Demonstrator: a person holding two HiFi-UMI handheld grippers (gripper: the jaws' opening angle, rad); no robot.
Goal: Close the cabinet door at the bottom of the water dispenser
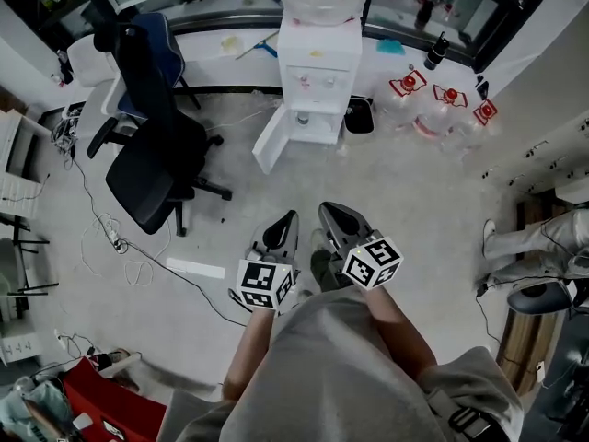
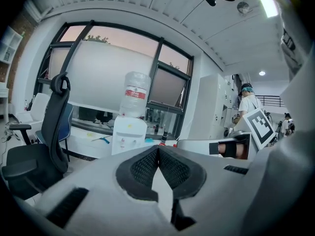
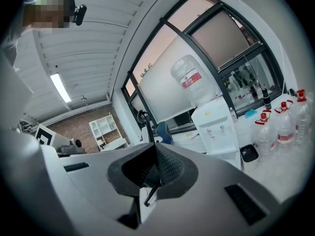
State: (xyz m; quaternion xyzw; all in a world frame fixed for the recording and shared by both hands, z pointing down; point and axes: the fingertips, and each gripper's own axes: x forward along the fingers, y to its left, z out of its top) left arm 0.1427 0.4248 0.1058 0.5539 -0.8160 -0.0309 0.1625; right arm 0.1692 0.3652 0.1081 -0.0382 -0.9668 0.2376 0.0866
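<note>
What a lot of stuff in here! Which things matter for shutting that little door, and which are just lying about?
For the job: water dispenser; its open cabinet door; left gripper and right gripper, both shut and empty.

Just lying about: office chair; spare water bottles; black bin; cables on the floor.

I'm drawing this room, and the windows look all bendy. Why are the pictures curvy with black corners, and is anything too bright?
Left gripper view: the wide-angle lens bows the window frame and blacks out the corners, and the ceiling light glares white. Right gripper view: same curving, the water dispenser leans sideways, a light strip glares. Head view: milder bending, darker corners.
</note>
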